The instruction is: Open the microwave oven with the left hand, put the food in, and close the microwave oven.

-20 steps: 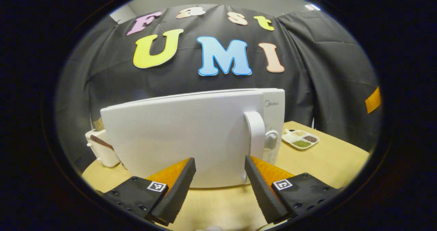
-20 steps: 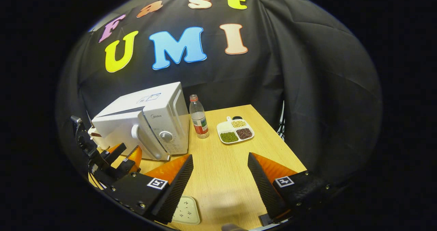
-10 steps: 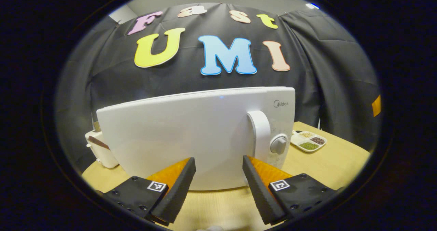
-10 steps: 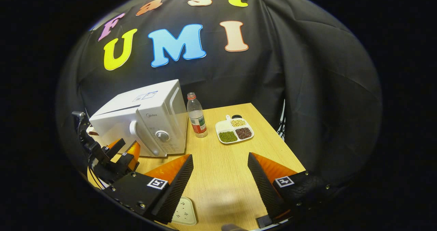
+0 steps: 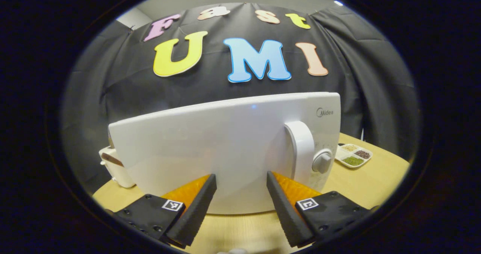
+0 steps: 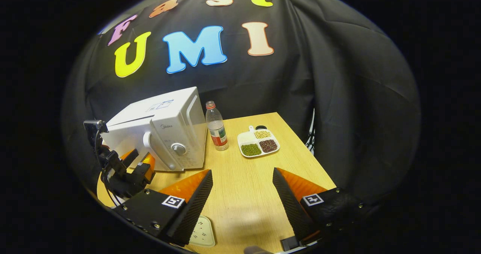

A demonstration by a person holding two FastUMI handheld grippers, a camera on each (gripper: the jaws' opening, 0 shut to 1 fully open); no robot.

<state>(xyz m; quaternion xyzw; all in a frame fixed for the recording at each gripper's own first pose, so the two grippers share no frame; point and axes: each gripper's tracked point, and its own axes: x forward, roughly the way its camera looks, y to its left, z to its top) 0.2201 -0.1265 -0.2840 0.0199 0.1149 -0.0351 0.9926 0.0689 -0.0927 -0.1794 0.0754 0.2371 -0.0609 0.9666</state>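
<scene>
The white microwave [image 5: 210, 145] stands close in front of my left gripper [image 5: 240, 176], its door flush with the control panel. The left gripper's fingers are open, their tips at or near the lower door face, left of the vertical handle [image 5: 302, 148] and knob [image 5: 322, 162]. In the right gripper view the microwave [image 6: 165, 115] sits at the table's left with the left gripper [image 6: 138, 158] at its door. A white divided plate of beans [image 6: 258, 143] lies on the table to the microwave's right. My right gripper [image 6: 242, 172] hangs open over the table, holding nothing.
A clear water bottle [image 6: 216, 126] stands between the microwave and the bean plate. A white power strip [image 6: 203, 231] lies under the right gripper's left finger. A small white appliance [image 5: 112, 167] sits left of the microwave. The wooden table [image 6: 244, 201] ends at the black cloth wall.
The microwave door has swung from slightly ajar to flush with the body. The left gripper followed it in, and the handle slid rightward in its view. The right gripper barely moved.
</scene>
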